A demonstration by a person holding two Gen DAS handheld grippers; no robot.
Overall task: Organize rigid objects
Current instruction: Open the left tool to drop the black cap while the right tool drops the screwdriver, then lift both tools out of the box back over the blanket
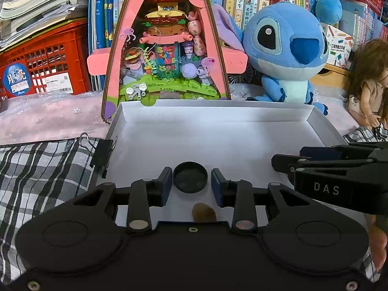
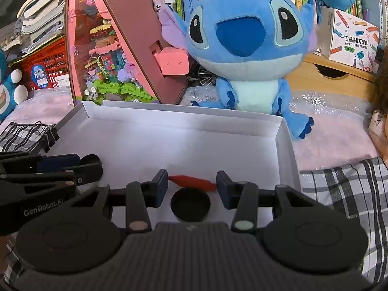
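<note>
A: What sits between the left tongs [image 1: 190, 185]?

B: A round black cap [image 1: 190, 180], shallow, its hollow side up, with a raised rim and a dull speckled floor; it lies on the bottom of the white box [image 1: 218, 131], between the blue pads, and a thin gap shows on each side, so the tongs are spread, not pinching it.

A: Anything else near it?

B: A small brown lump [image 1: 203, 213] lies on the box floor just behind the cap, half hidden by the tool body; I cannot tell what it is.

A: And the right tongs [image 2: 192, 186]?

B: Spread as well; a slim red piece [image 2: 194, 181] lies across the gap near the fingertips, tapering toward its left end; whether it touches the right pad I cannot tell; below it stands a second black round thing [image 2: 190, 205], dark on top with a paler band at its base, free of both pads.

A: Where do the tools stand to each other?

B: Side by side over the near part of the box; the left tongs show at the left edge of the right wrist view; a black binder clip [image 1: 101, 154] grips the box's left wall; a blue plush toy [image 1: 286, 48] sits behind the box, on a pink cloth [image 1: 48, 118].
</note>
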